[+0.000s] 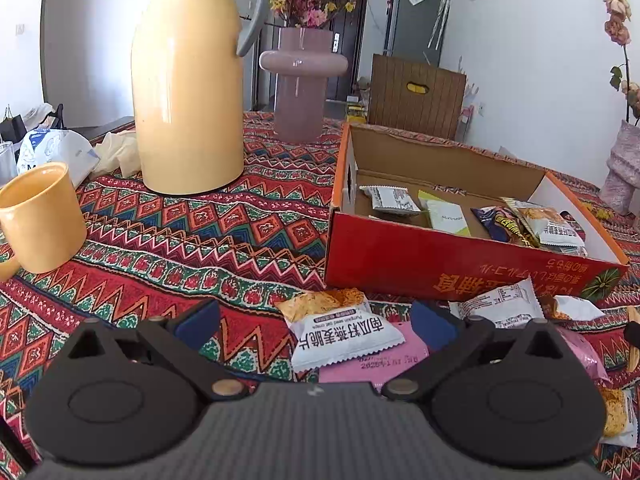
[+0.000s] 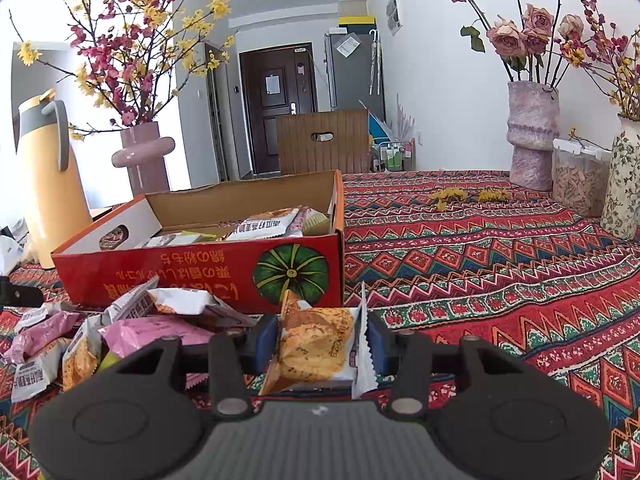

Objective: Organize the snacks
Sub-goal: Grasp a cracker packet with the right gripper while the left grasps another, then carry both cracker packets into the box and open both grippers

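Note:
A red cardboard box (image 1: 440, 264) stands open on the patterned tablecloth and holds several snack packets (image 1: 552, 228). It also shows in the right wrist view (image 2: 192, 268). My left gripper (image 1: 316, 320) is open, low over a white oat-crisp packet (image 1: 340, 332) that lies on a pink packet (image 1: 384, 360) in front of the box. My right gripper (image 2: 322, 340) is shut on an orange-and-white snack packet (image 2: 316, 348), held just in front of the box's near right corner. A pile of loose packets (image 2: 120, 328) lies left of it.
A yellow thermos (image 1: 188, 88), a yellow mug (image 1: 40, 216) and a pink vase (image 1: 300, 84) stand left of and behind the box. Vases (image 2: 532, 136) and a clear jar (image 2: 580, 176) stand at the far right. A wooden chair back (image 2: 324, 140) is behind the table.

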The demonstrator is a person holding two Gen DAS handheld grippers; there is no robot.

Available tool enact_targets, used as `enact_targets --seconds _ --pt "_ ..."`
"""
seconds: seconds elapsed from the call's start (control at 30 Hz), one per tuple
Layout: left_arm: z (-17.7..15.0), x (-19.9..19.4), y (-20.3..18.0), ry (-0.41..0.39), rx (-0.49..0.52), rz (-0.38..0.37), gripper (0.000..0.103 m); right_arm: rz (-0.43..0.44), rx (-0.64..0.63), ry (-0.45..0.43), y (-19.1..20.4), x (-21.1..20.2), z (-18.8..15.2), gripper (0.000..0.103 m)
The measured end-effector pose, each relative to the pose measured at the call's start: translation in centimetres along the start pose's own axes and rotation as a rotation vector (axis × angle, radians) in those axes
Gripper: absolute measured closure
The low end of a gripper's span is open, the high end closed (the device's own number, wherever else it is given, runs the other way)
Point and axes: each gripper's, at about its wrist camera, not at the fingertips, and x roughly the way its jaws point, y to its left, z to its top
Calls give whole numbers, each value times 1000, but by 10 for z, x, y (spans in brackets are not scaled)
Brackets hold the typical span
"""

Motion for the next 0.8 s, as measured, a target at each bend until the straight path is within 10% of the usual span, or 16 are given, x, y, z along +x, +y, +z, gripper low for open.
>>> enact_targets --seconds 0.37,0.57,0.8 --pt "24 42 -5 200 -11 40 19 18 18 1 -3 0 0 57" --pt "24 48 -7 247 -17 14 53 22 22 1 -3 0 0 57" --pt "25 41 -5 221 -17 -1 58 21 22 1 -3 0 0 57"
